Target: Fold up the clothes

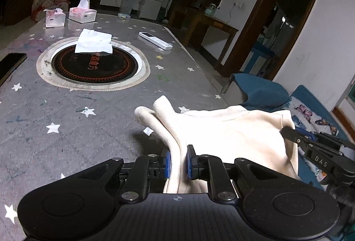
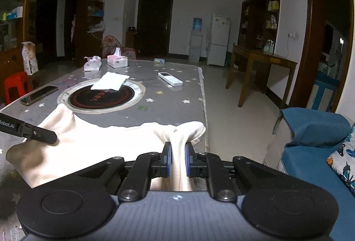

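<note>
Closest to you, your left tool (image 1: 179, 160) has its 2 blue pads pinched narrow on a bunched fold of the cream garment (image 1: 233, 130), level and pointing out across the star-patterned worktop (image 1: 66, 112). Your right tool (image 2: 178, 157) sits level too, clamped the same way on another gathered edge of the cream garment (image 2: 99, 141). The cloth spans between both tools, draped over the worktop's near edge. In the left view the right tool's side reads "DAS"; in the right view the left tool's finger reads "Robot.AI". Orange characters on the round black hob (image 1: 95, 63) are too blurred to read. A white cloth (image 1: 94, 42) lies on its far rim, a remote (image 1: 155, 40) well apart.
</note>
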A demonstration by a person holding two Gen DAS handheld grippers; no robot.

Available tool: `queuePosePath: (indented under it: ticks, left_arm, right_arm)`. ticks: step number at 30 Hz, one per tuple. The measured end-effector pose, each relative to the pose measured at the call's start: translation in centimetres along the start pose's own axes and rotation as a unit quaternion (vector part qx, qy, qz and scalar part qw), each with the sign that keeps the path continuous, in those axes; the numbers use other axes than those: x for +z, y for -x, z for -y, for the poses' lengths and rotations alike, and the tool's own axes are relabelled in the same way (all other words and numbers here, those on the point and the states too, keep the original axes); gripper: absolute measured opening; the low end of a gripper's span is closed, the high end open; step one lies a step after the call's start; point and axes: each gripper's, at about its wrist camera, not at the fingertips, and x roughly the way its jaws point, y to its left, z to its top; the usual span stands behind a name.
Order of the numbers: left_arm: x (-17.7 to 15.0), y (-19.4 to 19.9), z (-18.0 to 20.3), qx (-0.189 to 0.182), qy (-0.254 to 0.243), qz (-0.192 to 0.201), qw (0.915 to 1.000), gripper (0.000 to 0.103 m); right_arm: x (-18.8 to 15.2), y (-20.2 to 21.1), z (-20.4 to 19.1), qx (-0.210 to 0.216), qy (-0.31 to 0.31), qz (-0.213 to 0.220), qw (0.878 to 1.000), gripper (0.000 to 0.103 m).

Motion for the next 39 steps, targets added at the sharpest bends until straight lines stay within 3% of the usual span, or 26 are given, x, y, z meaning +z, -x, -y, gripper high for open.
queuePosePath:
  ticks: [5, 14, 20, 24, 26, 28, 30, 34, 39]
  left_arm:
    - [-0.2, -1.0, 0.3, 0.010, -0.009, -0.008, 0.9999, 0.015]
    - [-0.4, -2.0, 0.3, 0.027, -0.022, -0.015, 0.9993, 0.016]
    - [-0.7, -2.2, 0.2, 0.045, -0.030, -0.021, 0.9983, 0.017]
    - [-0.9, -2.2, 0.2, 0.054, -0.035, -0.023, 0.9977, 0.021]
    - [-0.9, -2.3, 0.2, 0.057, -0.036, -0.023, 0.9975, 0.021]
    - [-1.0, -2.2, 0.2, 0.059, -0.039, -0.024, 0.9972, 0.022]
    - [-1.1, -2.3, 0.2, 0.061, -0.042, -0.025, 0.9969, 0.023]
    - [-1.3, -2.3, -0.2, 0.070, -0.042, -0.029, 0.9963, 0.028]
    - [-1.7, -2.3, -1.0, 0.084, -0.045, -0.032, 0.9949, 0.040]
  right_arm:
    - [-0.4, -1.0, 0.5, -0.008, -0.003, -0.011, 1.000, 0.002]
    - [-1.0, -1.7, 0.9, -0.008, -0.010, -0.026, 1.000, 0.003]
    - [-1.6, -1.9, 0.1, 0.004, -0.011, -0.033, 0.999, 0.009]
    - [-1.9, -1.7, -0.6, 0.017, -0.012, -0.035, 0.999, 0.031]
    - [-2.1, -1.7, -1.0, 0.024, -0.013, -0.037, 0.999, 0.033]
    - [-2.3, -1.8, -1.3, 0.032, -0.015, -0.041, 0.999, 0.048]
    - [-2.6, -1.7, -1.8, 0.040, -0.013, -0.044, 0.998, 0.051]
    - [-3.2, -1.7, -2.7, 0.052, -0.014, -0.051, 0.997, 0.068]
    - [-4.0, -1.9, -3.5, 0.063, -0.018, -0.061, 0.996, 0.082]
